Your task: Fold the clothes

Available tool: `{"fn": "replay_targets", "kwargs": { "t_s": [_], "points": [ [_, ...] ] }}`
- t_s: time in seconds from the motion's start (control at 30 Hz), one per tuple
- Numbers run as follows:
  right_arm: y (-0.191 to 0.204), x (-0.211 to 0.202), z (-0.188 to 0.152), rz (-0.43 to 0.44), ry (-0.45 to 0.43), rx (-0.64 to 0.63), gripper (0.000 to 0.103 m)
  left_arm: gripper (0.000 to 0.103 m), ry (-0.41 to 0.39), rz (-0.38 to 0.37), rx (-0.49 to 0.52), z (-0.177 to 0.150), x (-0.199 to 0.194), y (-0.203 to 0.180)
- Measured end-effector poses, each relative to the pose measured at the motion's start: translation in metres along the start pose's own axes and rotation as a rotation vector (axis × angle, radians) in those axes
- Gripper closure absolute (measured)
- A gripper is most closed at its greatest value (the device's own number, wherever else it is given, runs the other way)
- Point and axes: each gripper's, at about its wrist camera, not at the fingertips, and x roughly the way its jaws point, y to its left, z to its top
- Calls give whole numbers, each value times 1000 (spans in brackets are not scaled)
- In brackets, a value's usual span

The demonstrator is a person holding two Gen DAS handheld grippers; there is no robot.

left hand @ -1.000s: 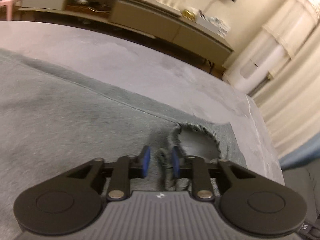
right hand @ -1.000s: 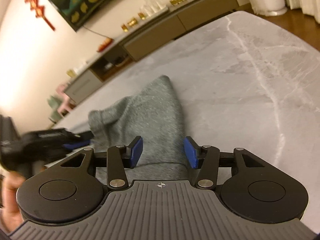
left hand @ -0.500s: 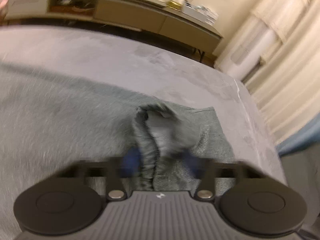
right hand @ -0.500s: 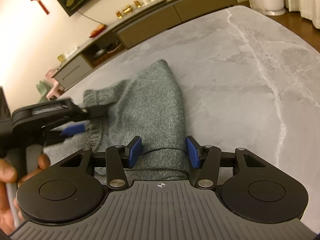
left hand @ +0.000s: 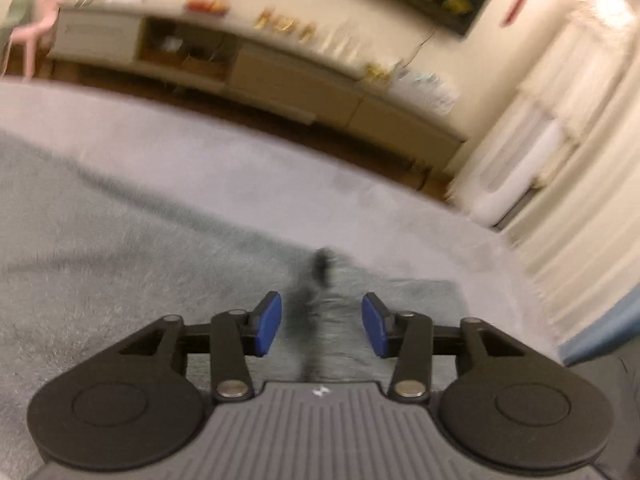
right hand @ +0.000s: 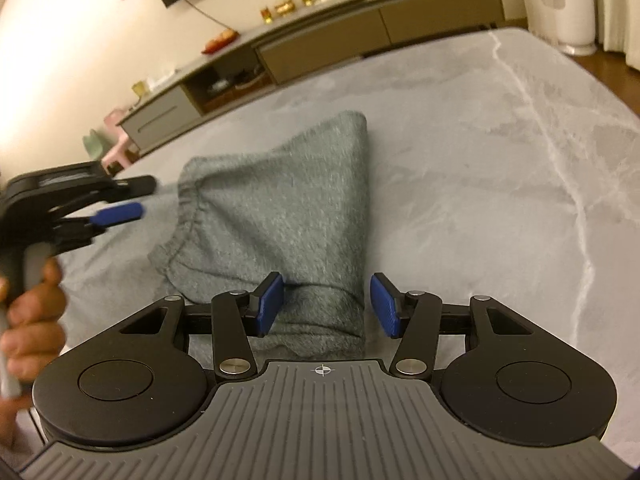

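Between the right gripper (right hand: 326, 304) and its parted blue pads lies the near end of a folded grey garment (right hand: 280, 216), untouched by either pad. Left of it, the left gripper (right hand: 132, 204), held by a hand (right hand: 34, 320), is opening beside the garment's elastic hem, gripping nothing. Beneath the cloth spreads a grey marbled desk (right hand: 500, 168); beyond stands a long low sideboard (right hand: 360, 28).

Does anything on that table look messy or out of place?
Only the grey garment: it lies bunched and lopsided on the grey marbled table, tapering to a point at the far end, its gathered hem rumpled. No spill or damage shows. The left wrist view is too blurred to judge more.
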Motion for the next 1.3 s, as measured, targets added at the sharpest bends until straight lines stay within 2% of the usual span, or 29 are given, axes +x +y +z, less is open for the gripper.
{"fn": "replay_targets", "kwargs": {
  "t_s": [0.07, 0.13, 0.17, 0.23, 0.33, 0.43, 0.47, 0.5, 0.53, 0.6, 0.63, 0.7, 0.77, 0.83, 0.9, 0.93, 0.97, 1.0, 1.07, 1.1, 1.13, 1.2, 1.23, 1.3],
  "points": [
    [-2, 6, 0, -17, 19, 6, 53, 55, 73, -47, 80, -12, 6, -16],
    [-4, 11, -1, -33, 36, 11, 63, 58, 140, 15, 150, -29, 25, -24],
    [-5, 10, -1, -34, 34, 17, 65, 58, 170, 55, 184, -38, 34, -28],
    [-6, 8, -2, -37, 30, 28, 63, 58, 187, 94, 227, -49, 39, -30],
    [-4, 1, -1, -34, 2, 28, 59, 58, 204, 95, 238, -48, 35, -28],
    [-3, 3, -1, -32, 4, 16, 60, 57, 224, 100, 237, -42, 23, -25],
    [-5, 7, -2, -33, 17, 14, 64, 58, 214, 99, 235, -39, 12, -26],
    [-6, 10, -3, -34, 28, 12, 78, 57, 190, 97, 233, -35, -2, -30],
    [-4, 7, -2, -33, 13, 6, 81, 54, 162, 89, 234, -28, -13, -34],
    [0, 1, -1, -30, -17, -5, 85, 33, 100, 66, 245, -10, -29, -45],
    [2, -2, 0, -29, -33, -12, 87, 29, 72, 53, 260, 1, -35, -54],
    [14, -13, 0, -22, -81, -45, 89, 13, 66, 18, 303, 16, -33, -77],
    [27, -21, 0, -8, -125, -81, 90, 8, 111, -28, 360, 27, -19, -100],
    [41, -27, -3, 15, -161, -125, 90, 8, 201, -64, 424, 29, 6, -122],
    [53, -29, -7, 29, -189, -179, 91, 9, 281, -65, 480, 23, 30, -137],
    [59, -30, -9, 35, -200, -208, 91, 11, 322, -52, 509, 18, 44, -142],
    [63, -29, -11, 41, -200, -224, 91, 28, 354, -29, 525, 13, 55, -142],
    [67, -28, -12, 47, -201, -240, 90, 64, 378, 1, 531, 9, 62, -140],
    [70, -26, -13, 60, -193, -254, 91, 95, 413, 41, 526, 3, 72, -133],
    [71, -25, -13, 69, -188, -258, 90, 95, 396, 29, 500, 6, 67, -127],
    [71, -25, -12, 89, -182, -257, 80, 95, 363, 9, 474, 10, 56, -121],
    [70, -33, -9, 157, -189, -246, 67, 95, 279, -50, 392, 23, 19, -97],
    [71, -39, -6, 210, -191, -236, 53, 95, 236, -82, 346, 30, -1, -83],
    [73, -51, -2, 299, -209, -221, 44, 95, 168, -96, 249, 45, -35, -42]
  ]
}}
